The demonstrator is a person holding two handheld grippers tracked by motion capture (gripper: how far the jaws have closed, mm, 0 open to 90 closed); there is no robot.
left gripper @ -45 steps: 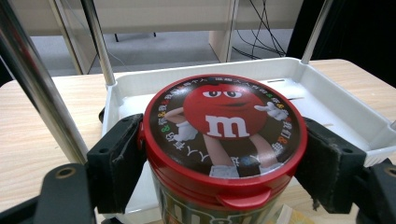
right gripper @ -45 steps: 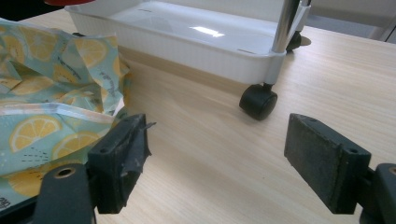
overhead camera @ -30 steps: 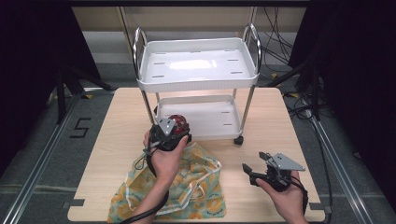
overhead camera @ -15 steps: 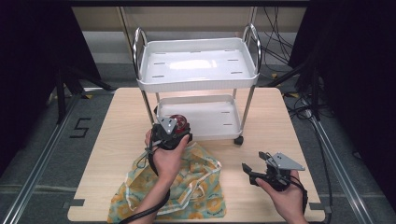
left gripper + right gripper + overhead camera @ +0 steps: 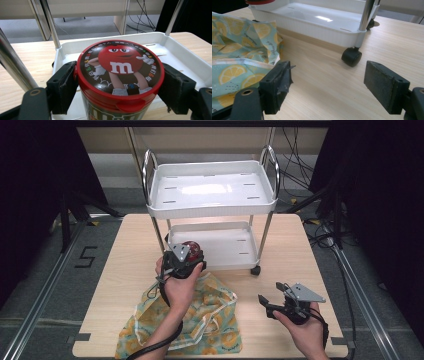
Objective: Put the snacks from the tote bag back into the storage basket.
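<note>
My left gripper (image 5: 187,254) is shut on a round candy canister with a red lid (image 5: 119,65), both jaws pressed against its sides. It holds the canister (image 5: 192,249) just over the front left edge of the white cart's lower shelf (image 5: 225,245). A lemon-print cloth bag (image 5: 207,320) lies crumpled on the wooden table beneath that forearm. My right gripper (image 5: 273,299) hovers open at the table's front right, its jaws (image 5: 329,85) wide apart over bare wood, the bag (image 5: 239,50) to its left and a black cart wheel (image 5: 351,57) ahead.
The two-tier white cart (image 5: 212,187) with chrome posts stands at the table's back centre, its top tray bare. Dark curtains flank both sides, and cables lie on the floor at the far right. The table's front edge is near the right hand.
The left gripper has carried the canister slightly forward and right, toward the cart's lower shelf. The right gripper has stayed almost still.
</note>
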